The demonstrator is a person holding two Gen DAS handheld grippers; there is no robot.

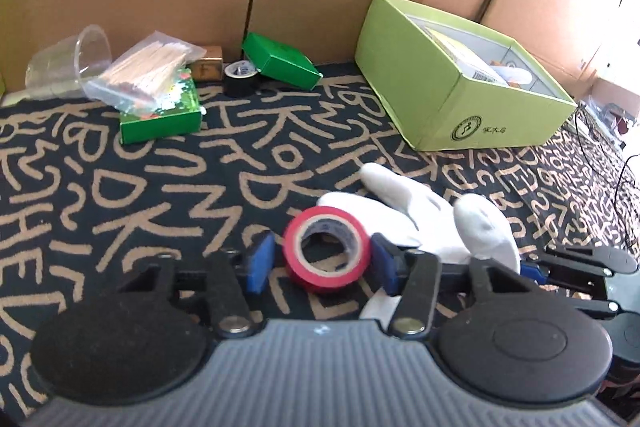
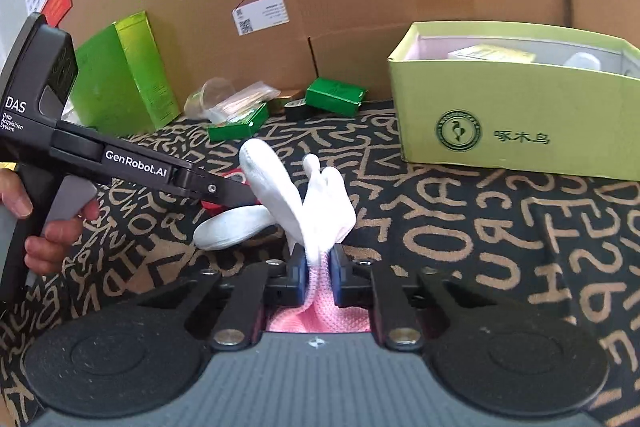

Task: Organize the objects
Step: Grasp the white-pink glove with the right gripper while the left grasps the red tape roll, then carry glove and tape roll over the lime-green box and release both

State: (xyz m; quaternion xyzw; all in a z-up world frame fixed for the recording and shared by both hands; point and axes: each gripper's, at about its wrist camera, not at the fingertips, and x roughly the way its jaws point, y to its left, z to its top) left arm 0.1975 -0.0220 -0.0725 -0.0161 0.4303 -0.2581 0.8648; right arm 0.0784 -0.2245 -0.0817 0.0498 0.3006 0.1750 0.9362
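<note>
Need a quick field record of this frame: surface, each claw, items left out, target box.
surface: black cloth with tan letters
left claw: open, pads either side of red tape roll, gaps visible
right claw: shut on white glove
left out: clear cup, bag of sticks, black tape roll, small green boxes
target box: light green box, open, partly filled

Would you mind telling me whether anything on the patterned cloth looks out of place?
Yes: the clear plastic cup lies tipped on its side at the back, and a bag of wooden sticks sprawls across a green box.
</note>
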